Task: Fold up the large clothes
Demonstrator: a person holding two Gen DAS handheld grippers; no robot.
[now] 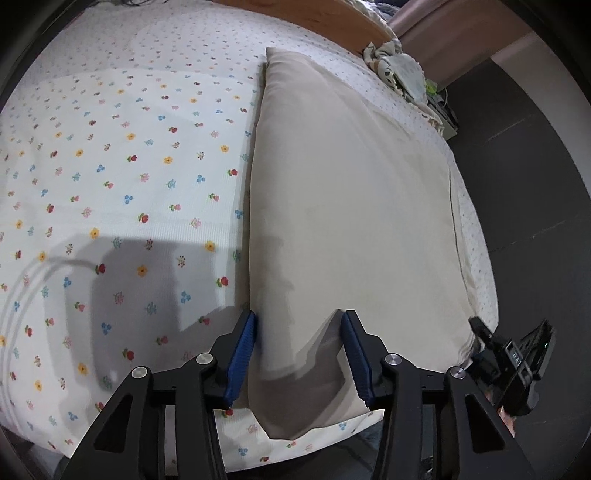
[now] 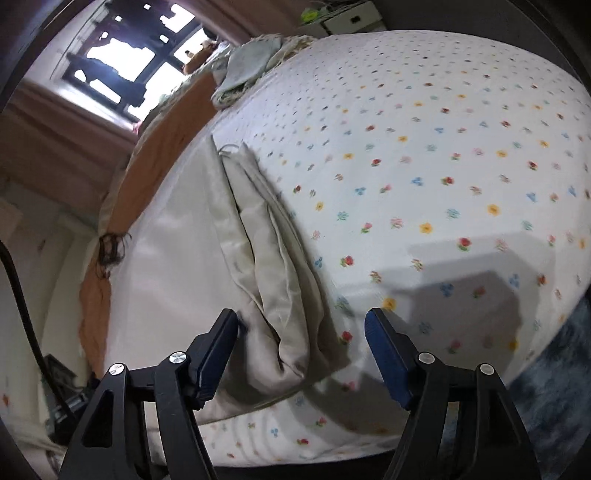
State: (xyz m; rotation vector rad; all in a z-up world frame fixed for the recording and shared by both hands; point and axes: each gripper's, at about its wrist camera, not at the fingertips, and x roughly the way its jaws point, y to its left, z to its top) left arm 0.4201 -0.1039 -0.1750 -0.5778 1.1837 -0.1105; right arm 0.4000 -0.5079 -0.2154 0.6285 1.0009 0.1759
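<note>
I see the folded beige cloth (image 1: 351,206) lying along the bed (image 1: 110,166) by its near edge. Left gripper (image 1: 299,354) jaws straddle its near end, apart, not pressing. Right gripper (image 2: 301,354) jaws open over the layered corner; the cloth's underside is hidden.

You're in a home bedroom. A bed fills both views, covered by a white flower-print bedsheet (image 1: 110,177), with an orange-brown headboard (image 2: 162,147) along its far edge. Crumpled bedding (image 1: 399,70) sits bunched at the far corner of the bed by that headboard. Behind it you've got a bright window (image 2: 122,62) with a pinkish curtain (image 2: 62,147) beside it. A white drawer unit (image 2: 351,18) stands past the bed's far side, dark floor (image 1: 517,166) alongside.
</note>
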